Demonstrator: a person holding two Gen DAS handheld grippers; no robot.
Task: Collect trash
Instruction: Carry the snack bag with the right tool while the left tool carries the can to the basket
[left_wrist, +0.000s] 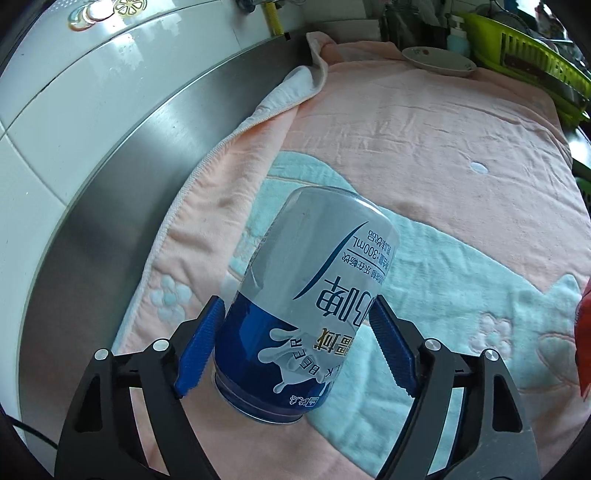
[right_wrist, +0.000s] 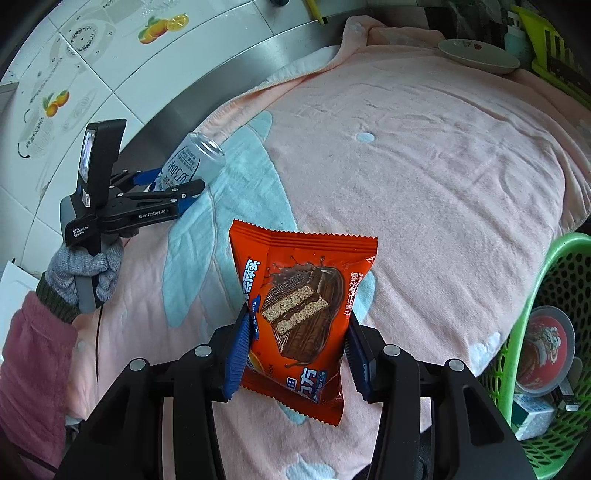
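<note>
Underneath, pink towel (right_wrist: 424, 166) (tiled wall (right_wrist: 74, 74) behind)

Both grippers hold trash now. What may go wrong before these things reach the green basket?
1. The left gripper grips the can only near one end, and the can is tilted; it might pivot or slip out.
2. The right gripper pinches the snack pack by its edges; the soft, smooth wrapper may buckle and slide free.
3. The basket sits at the far right, beside the right gripper; carrying the can across, the left gripper could bump it.
</note>
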